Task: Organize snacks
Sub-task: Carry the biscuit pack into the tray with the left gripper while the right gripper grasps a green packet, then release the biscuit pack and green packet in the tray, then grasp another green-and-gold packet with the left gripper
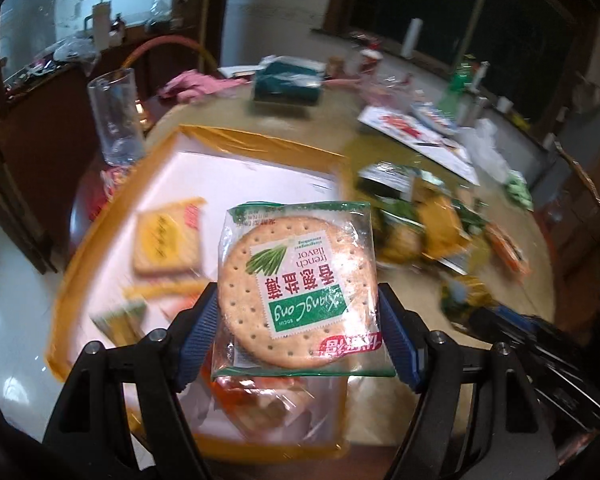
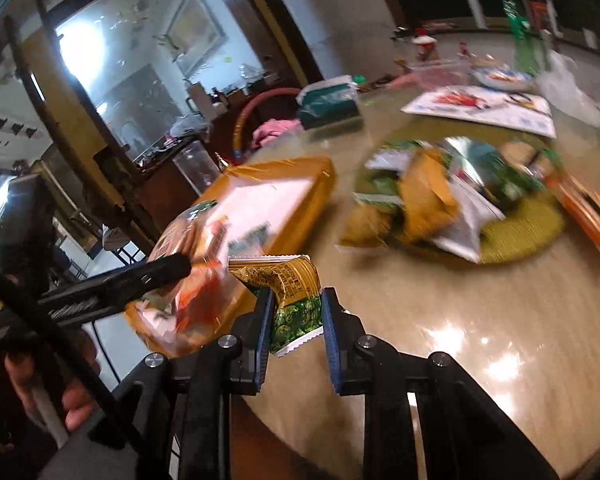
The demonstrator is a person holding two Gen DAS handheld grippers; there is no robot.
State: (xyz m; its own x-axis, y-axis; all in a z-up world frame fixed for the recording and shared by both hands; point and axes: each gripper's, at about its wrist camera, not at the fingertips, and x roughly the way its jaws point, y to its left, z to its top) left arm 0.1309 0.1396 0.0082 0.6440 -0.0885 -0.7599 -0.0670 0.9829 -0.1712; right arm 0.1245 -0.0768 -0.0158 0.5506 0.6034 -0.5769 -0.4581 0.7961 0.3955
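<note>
My left gripper [image 1: 298, 304] is shut on a clear cracker packet [image 1: 300, 280] with a round cracker and green label, held above an orange-rimmed box [image 1: 260, 148] with a white floor. Several snack packets [image 1: 166, 246] lie in that box. My right gripper [image 2: 296, 312] is shut on a small green and yellow snack pouch [image 2: 292, 292], held over the table by the box's near corner [image 2: 320, 176]. The left gripper with its packet [image 2: 192, 248] shows at the left of the right wrist view. A pile of loose snacks [image 2: 440, 196] lies on a green mat [image 2: 520, 232].
A tall clear glass [image 1: 116, 116] stands at the table edge beyond the box. A teal tissue pack [image 1: 288, 84], a pink cloth [image 1: 192, 84], a printed sheet [image 1: 416, 136] and bottles sit farther back. An orange packet [image 2: 588, 216] lies right of the mat.
</note>
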